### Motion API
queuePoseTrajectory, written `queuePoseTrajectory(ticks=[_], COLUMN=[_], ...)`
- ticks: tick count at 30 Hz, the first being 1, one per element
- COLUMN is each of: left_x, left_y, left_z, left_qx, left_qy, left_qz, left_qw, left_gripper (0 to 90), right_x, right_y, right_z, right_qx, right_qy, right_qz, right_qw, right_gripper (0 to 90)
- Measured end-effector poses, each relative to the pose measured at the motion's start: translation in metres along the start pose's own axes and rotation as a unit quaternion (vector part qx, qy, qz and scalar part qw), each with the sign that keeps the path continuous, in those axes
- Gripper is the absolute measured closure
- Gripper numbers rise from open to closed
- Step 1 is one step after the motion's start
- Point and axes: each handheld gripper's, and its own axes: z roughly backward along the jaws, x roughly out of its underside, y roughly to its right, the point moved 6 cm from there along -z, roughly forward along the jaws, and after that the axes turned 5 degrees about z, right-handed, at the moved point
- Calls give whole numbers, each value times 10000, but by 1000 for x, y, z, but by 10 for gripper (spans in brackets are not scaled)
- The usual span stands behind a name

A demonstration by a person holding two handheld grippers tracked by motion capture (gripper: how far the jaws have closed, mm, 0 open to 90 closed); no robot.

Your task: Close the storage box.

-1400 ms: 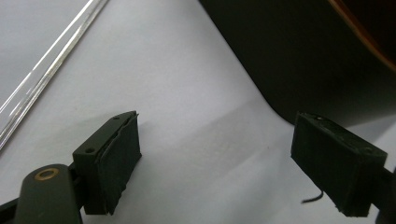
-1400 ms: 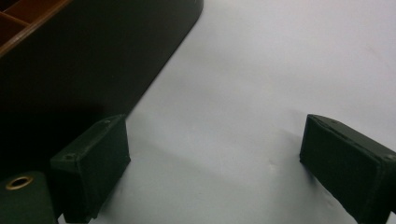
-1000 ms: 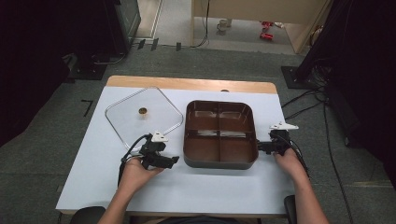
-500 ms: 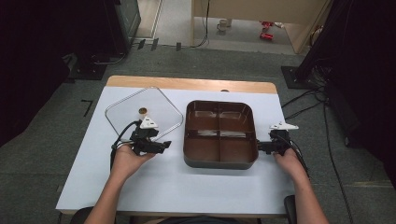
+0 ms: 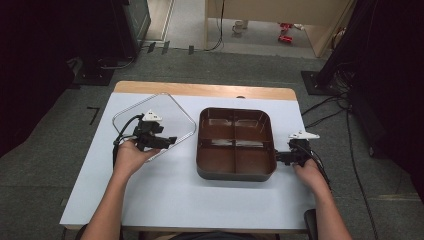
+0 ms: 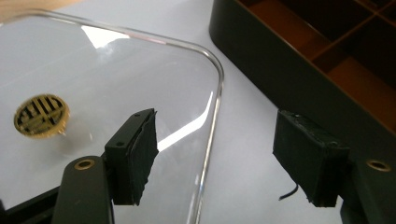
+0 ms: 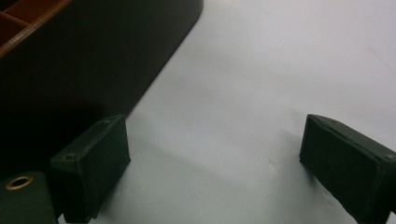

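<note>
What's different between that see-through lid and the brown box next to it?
The clear lid is flat and transparent, with a small gold emblem; the brown tray is opaque, deep and split into four compartments. The lid lies turned like a diamond; the tray sits square to the table edge. Both are rounded squares lying on the table.

High view: fixed above the person's side, facing forward and down over the whole counter (image 5: 165, 190). Left tool view: close, low, along its jaws across the clear lid (image 6: 93, 70) toward the brown tray (image 6: 299, 60). Right tool view: close beside that tray's wall.
</note>
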Motion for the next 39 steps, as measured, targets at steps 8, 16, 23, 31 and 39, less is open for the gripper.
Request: queuePoseTrajectory(ticks=[8, 16, 23, 31, 39], left_x=[-15, -22, -26, -21, -7], left_y=[-12, -31, -55, -80, -98], left_z=[-7, -12, -8, -11, -16], left_qx=[171, 115, -109, -350, -566], left_qy=[47, 56, 261, 353, 235], left_qz=[-73, 70, 158, 273, 435], left_qw=[9998, 9999, 9995, 9984, 9972], left_gripper=[323, 331, 343, 343, 337], right_x=[0, 0, 0, 0, 0], right_y=[0, 0, 0, 0, 0], right_z=[0, 0, 0, 0, 0], right_qx=[0, -1, -3, -1, 0], right_qy=[-1, 6, 2, 3, 3], right_qz=[-1, -4, -6, -6, -6], right_qw=[10000, 10000, 10000, 10000, 10000], right_gripper=[78, 78, 78, 78, 78])
